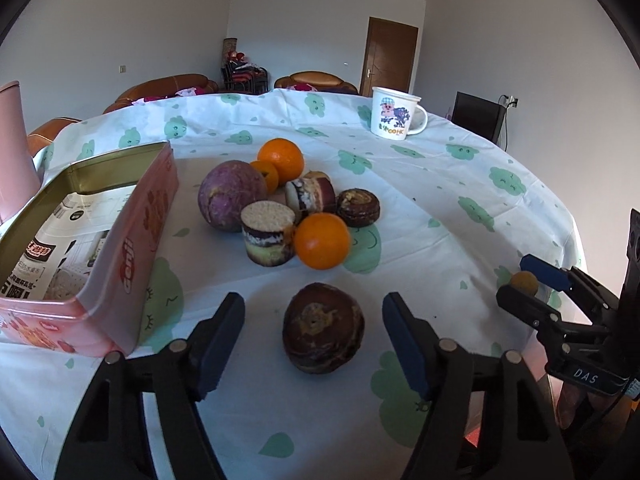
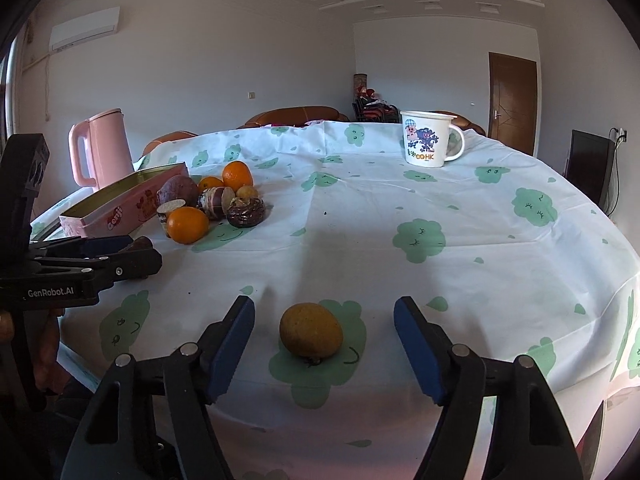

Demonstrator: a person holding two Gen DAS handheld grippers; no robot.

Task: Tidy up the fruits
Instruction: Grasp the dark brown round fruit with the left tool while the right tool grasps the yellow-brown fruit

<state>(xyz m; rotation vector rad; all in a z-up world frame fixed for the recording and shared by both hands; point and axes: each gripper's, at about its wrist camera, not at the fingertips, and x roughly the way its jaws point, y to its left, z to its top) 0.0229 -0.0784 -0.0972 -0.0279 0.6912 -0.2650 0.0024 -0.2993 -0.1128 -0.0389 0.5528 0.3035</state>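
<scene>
In the left wrist view my left gripper [image 1: 314, 332] is open, its jaws either side of a dark brown wrinkled fruit [image 1: 323, 330] on the tablecloth. Behind it lies a pile: two oranges [image 1: 322, 240] [image 1: 280, 157], a purple round fruit [image 1: 231, 195] and several cut brown pieces [image 1: 268, 236]. An open pink tin [image 1: 132, 240] stands at the left. In the right wrist view my right gripper [image 2: 324, 344] is open around a small yellow-brown fruit [image 2: 311, 330], which rests on the cloth. The right gripper also shows in the left wrist view [image 1: 532, 280].
A white cartoon mug [image 2: 430, 138] stands at the far side of the round table [image 2: 440, 208]. A pink kettle [image 2: 100, 148] stands behind the tin. The table edge runs close below both grippers. Sofas and a door are beyond.
</scene>
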